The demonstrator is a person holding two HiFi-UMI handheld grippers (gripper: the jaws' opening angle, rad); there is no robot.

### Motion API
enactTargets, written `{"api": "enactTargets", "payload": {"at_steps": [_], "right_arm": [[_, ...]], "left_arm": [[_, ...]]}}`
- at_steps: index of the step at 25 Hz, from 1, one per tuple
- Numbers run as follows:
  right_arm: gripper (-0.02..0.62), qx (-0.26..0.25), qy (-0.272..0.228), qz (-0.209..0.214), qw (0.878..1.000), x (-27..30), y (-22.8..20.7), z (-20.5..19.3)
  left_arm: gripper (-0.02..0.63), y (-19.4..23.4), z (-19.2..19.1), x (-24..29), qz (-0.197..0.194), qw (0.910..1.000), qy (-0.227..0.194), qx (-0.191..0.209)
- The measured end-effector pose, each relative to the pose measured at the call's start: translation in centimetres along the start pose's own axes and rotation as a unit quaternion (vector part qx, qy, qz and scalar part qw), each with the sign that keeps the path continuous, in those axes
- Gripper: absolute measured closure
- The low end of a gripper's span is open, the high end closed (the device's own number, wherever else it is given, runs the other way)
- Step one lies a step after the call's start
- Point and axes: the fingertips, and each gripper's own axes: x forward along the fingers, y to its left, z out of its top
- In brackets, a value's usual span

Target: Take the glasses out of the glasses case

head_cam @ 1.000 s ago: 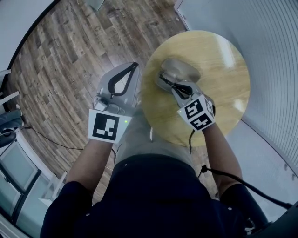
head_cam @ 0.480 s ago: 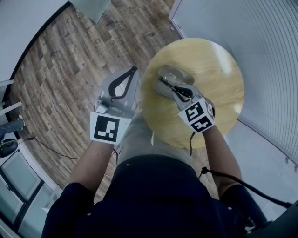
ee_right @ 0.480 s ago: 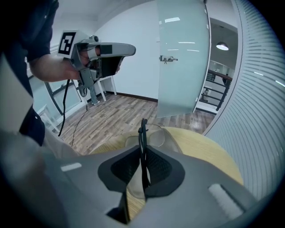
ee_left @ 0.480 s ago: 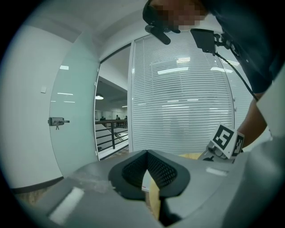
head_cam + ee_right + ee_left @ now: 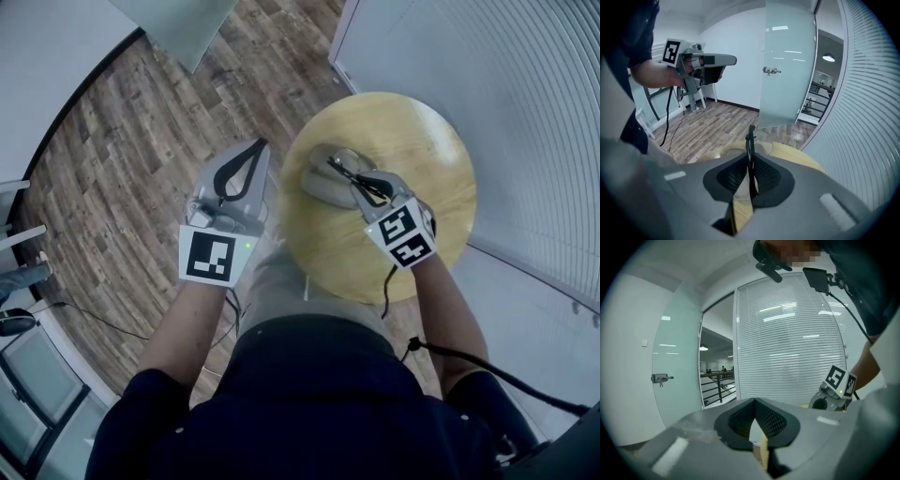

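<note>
While left gripper (image 5: 753,401) fingers meet, right gripper (image 5: 750,161) fingers clamp the glasses (image 5: 750,137) above the glasses case (image 5: 317,186).

The glasses case (image 5: 319,184) lies on the left part of the counter (image 5: 422,234), with the right claw (image 5: 359,185) just above it and the glasses (image 5: 750,140) clamped between its pads. The left claw (image 5: 255,150) hangs left of the counter, over the floor (image 5: 122,169), well apart from the case.
</note>
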Motion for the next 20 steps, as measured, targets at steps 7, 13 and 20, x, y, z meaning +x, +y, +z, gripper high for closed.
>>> {"api": "enactTargets", "payload": {"at_steps": [7,13,20], "right_arm": [[0.546,-0.005,-0.013,-0.024,1.0,-3.5,0.0,2.3],[0.546,-0.007,-0.03,-0.044,0.999,-6.6,1.0,3.2],[0.546,-0.001,-0.051,-0.065,0.997,-9.5,2.3,3.0]], "left_arm": [[0.6,1.6,4.1,-2.2,0.016,0.9996,-0.023,0.008],[0.6,0.5,6.4,-4.2,0.012,0.9988,-0.039,0.028],[0.6,-1.2,8.8,-6.1,0.008,0.9971,-0.065,0.039]]}}
